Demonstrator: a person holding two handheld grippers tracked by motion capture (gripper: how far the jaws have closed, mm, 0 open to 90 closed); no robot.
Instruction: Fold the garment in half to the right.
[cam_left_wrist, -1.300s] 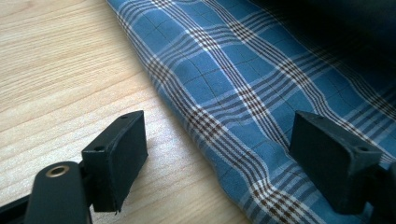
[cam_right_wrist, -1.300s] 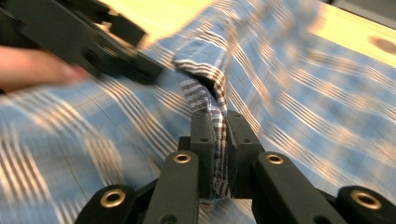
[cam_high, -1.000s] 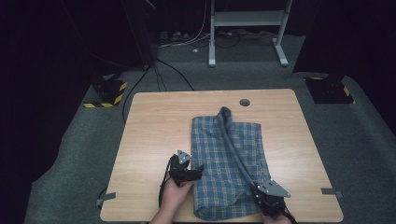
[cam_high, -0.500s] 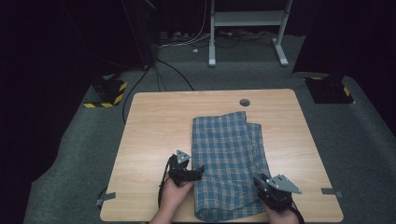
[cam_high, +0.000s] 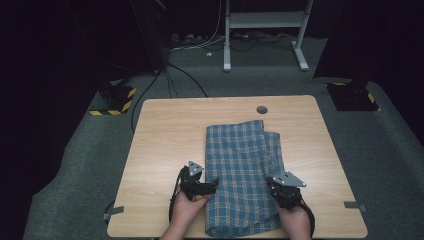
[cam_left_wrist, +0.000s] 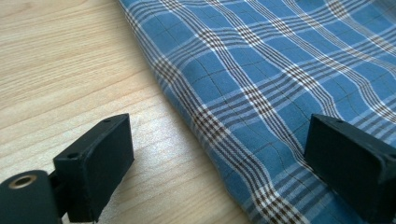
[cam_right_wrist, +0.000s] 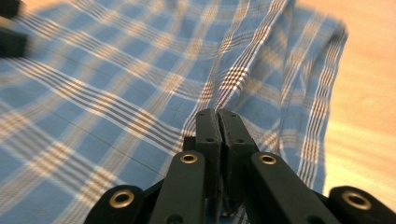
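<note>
A blue plaid cloth (cam_high: 242, 160) lies folded flat on the wooden table (cam_high: 165, 140), reaching to its near edge. My left gripper (cam_high: 216, 182) sits at the cloth's left edge. In the left gripper view its jaws (cam_left_wrist: 217, 140) stand open and have just been widening. The edge of the cloth (cam_left_wrist: 280, 60) runs between them, with one jaw over bare wood (cam_left_wrist: 60, 60) and nothing gripped. My right gripper (cam_high: 275, 184) rests over the cloth's right side. Its jaws (cam_right_wrist: 218, 114) are shut together above the plaid (cam_right_wrist: 116, 93), with no fabric seen between them.
A round cable hole (cam_high: 261, 109) sits near the table's far edge. Grey tape tabs (cam_high: 354, 205) mark the near corners. Cables, yellow-black striped blocks (cam_high: 117, 100) and a white frame's legs (cam_high: 227, 45) stand on the floor beyond the table.
A raised ridge of cloth that ran up from the right gripper has dropped flat. The right gripper let go, shut empty and shifted slightly farther up the table. The left hand stayed put.
</note>
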